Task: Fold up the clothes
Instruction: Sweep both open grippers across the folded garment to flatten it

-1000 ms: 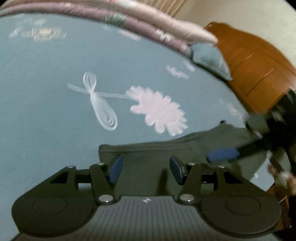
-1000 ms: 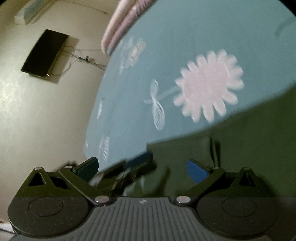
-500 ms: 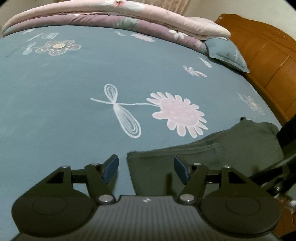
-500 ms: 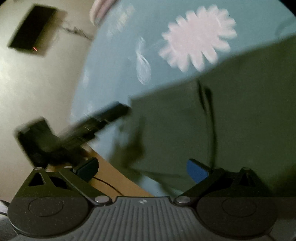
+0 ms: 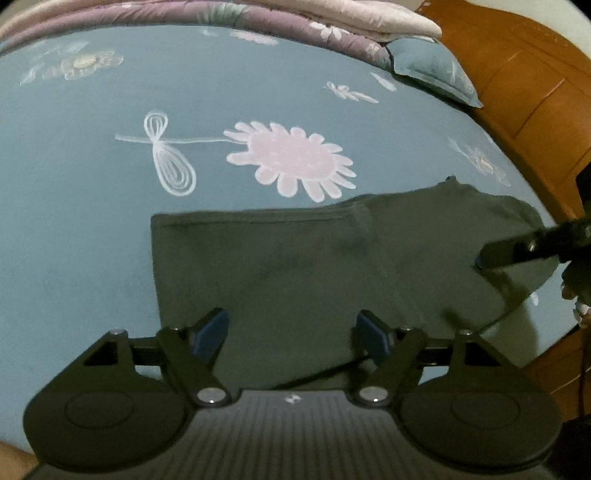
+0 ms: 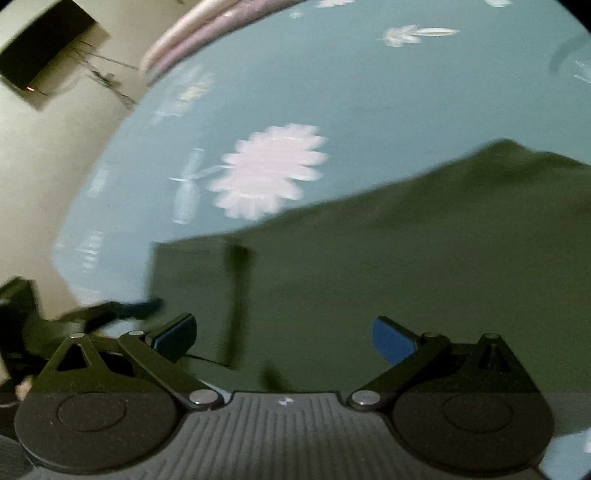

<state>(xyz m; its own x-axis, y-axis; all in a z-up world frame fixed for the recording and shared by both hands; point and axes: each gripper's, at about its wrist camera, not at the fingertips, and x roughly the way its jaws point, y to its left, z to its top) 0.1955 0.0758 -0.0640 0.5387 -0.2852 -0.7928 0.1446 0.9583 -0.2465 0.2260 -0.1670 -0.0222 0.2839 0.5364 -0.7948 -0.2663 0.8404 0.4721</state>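
A blue flowered bed (image 5: 74, 229) is shown with a dark green garment (image 5: 314, 266) laid flat near its edge, long axis running left to right. Left tongs (image 5: 291, 328) are opening, right tongs (image 6: 284, 336) spread; nothing is pinched.

Blue floral bedsheet (image 5: 92, 229) spread across a bed, folded pink and purple quilts (image 5: 295, 26) stacked along its far edge beside a blue pillow (image 5: 432, 70). Wooden headboard (image 5: 524, 103) at right. Cream wall (image 6: 44, 155) carrying a dark mounted screen (image 6: 44, 48).
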